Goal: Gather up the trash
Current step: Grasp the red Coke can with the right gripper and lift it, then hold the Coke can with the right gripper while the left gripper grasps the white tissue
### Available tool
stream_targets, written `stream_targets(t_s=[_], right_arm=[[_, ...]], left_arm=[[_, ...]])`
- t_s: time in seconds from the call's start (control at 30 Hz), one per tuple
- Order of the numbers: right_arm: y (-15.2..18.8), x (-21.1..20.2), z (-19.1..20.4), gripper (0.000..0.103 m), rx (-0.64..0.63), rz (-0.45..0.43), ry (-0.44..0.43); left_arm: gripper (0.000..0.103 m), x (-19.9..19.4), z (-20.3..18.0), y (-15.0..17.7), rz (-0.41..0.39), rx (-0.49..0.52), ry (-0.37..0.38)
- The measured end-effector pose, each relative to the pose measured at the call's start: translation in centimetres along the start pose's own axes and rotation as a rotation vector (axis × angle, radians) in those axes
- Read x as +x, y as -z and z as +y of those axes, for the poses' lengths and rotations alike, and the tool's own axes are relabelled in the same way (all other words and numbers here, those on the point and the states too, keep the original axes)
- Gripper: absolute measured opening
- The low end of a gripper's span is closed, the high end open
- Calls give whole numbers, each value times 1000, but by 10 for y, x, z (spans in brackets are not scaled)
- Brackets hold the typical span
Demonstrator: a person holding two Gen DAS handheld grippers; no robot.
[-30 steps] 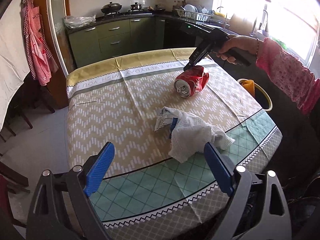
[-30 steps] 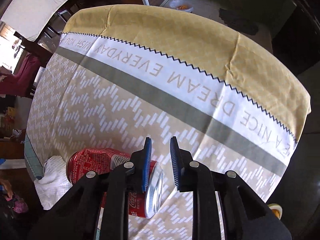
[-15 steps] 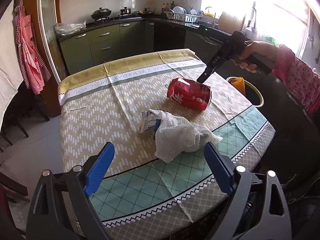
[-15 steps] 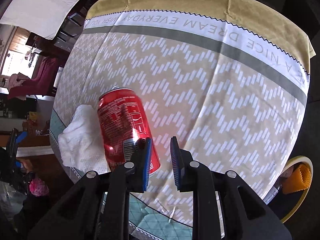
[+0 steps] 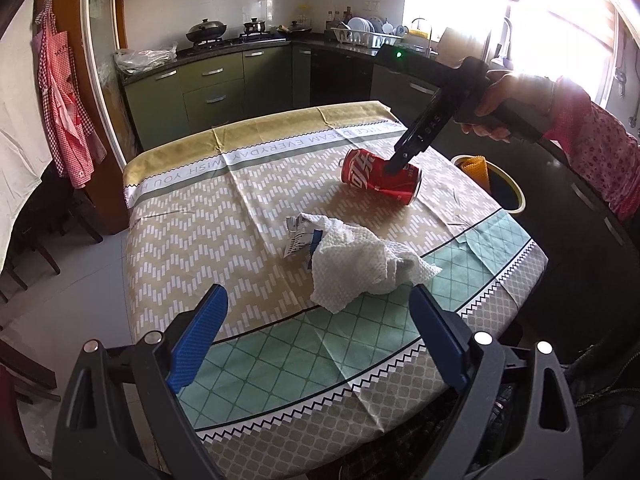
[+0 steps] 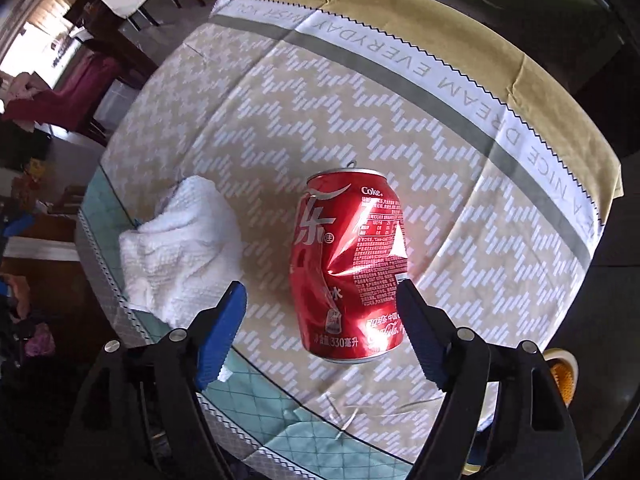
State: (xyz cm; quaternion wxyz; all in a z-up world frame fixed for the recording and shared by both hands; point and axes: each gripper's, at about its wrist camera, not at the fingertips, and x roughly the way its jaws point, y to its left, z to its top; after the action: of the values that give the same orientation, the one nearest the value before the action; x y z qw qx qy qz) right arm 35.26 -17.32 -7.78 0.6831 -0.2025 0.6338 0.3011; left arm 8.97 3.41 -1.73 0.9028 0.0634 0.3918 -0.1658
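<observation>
Since half a second ago the right gripper (image 6: 320,312) has spread its jaws wide, from nearly closed to straddling the dented red can (image 6: 347,268) lying on its side on the desk (image 6: 360,100). From the left wrist, the left gripper (image 5: 318,336) hangs open at the desk's near edge, holding nothing, with the crumpled white paper towel (image 5: 360,268) and a wrapper scrap (image 5: 295,234) before it. Beyond them the can (image 5: 380,176) lies under the right gripper (image 5: 396,164). From the right wrist, the towel (image 6: 180,252) lies left of the can; a yellow-rimmed bin (image 6: 562,372) shows beside the desk.
</observation>
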Motion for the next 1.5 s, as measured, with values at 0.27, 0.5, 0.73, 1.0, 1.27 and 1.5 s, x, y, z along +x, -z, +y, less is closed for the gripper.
stream_targets(t_s=[0.27,0.5,0.73,1.0,1.27,1.5], right_arm=[[-16,41,-5,77,-6,112,57],[-24,68,0,69,4,134,29],[-15,55,-6,68,46,49,13],[45,5,-15,68,81,-79,-53],[111,-2,-19,69,112,-110,-61],[139,-9,-31,69,149,-160,-72]], left_arm=[[87,-2,3,8,3,-10,4],[88,7,4,10,28,-3,14],[88,39,-13,3,93,76,97],[87,111,-13,-6,231,12,219],[50,128,3,-15,240,-103,280],[6,110,-1,-25,215,-81,233]])
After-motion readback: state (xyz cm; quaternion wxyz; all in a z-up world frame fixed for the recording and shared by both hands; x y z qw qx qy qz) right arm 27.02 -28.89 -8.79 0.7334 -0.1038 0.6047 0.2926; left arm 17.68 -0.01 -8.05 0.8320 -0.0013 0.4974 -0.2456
